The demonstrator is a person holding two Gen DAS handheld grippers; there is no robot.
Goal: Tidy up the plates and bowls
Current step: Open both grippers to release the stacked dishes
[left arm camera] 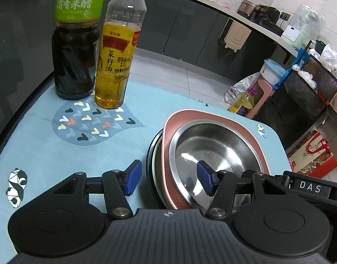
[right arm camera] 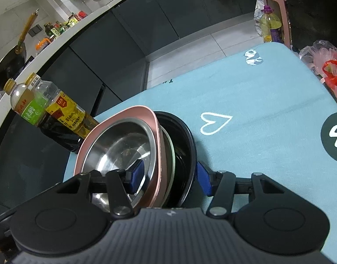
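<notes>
Currently, a nested stack is straddled from opposite sides near the table's far edge: steel bowl [left arm camera: 214,151] in pink plate [left arm camera: 212,118] over black bowl [right arm camera: 186,145]. Left gripper [left arm camera: 168,179] and right gripper [right arm camera: 170,177] fingers are spread apart, unclamped. Next, closure on the rims is judged necessary.

The stack's rim is straddled by the left gripper [left arm camera: 169,180], jaws spread. A steel bowl [left arm camera: 212,151] is nested in the pink plate [left arm camera: 259,147].

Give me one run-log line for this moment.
left gripper: open, straddling stack rim | right gripper: open, straddling opposite rim | steel bowl in pink dish on black bowl
</notes>
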